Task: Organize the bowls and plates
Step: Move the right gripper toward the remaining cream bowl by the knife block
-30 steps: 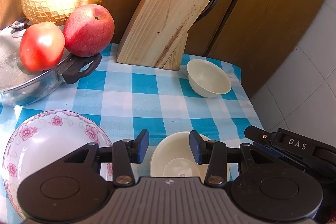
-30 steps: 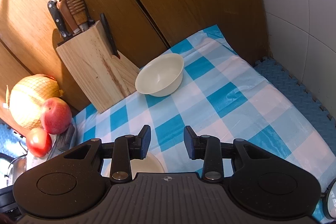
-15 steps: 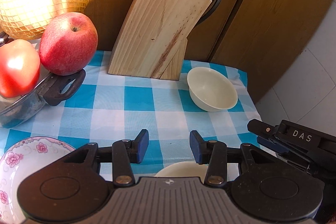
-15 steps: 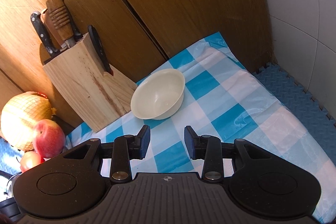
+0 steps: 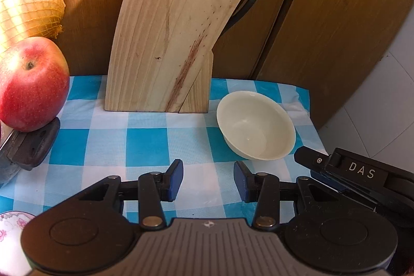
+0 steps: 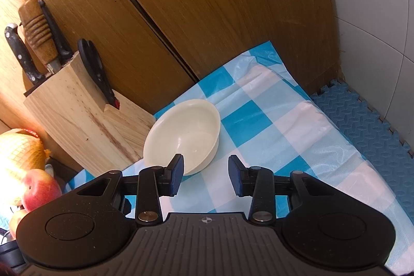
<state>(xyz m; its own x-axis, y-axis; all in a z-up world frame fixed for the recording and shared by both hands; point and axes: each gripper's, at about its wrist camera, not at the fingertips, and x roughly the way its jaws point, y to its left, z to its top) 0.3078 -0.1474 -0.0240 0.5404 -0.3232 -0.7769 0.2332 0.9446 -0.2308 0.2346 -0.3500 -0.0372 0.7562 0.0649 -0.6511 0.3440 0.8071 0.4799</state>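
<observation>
Left tongs (image 5: 208,181): jaws spread wide, nothing between them, held above the checked cloth on the surface (image 5: 145,144). Right tongs (image 6: 206,175): likewise wide apart and empty; the left pad (image 6: 176,172) overlaps the near rim of the cream bowl (image 6: 182,136) in the right wrist view, though contact cannot be confirmed.

The cream bowl sits upright on the cloth, just right of the knife block (image 5: 168,43) and near the far right corner of the surface. In the left wrist view it lies beyond and to the right of the left tongs, with the right tool's black body entering from the right beside it.

Progress, as judged: this bowl is not yet gathered or stacked, so the organizing appears at an early stage, with a grasp on the bowl likely the step in hand.

Obscured: only a sliver of a floral plate (image 5: 13,224) shows at the near left edge. The apple (image 5: 31,82) rests on a pot handle; the pot itself is cut off. No other crockery is in view.
</observation>
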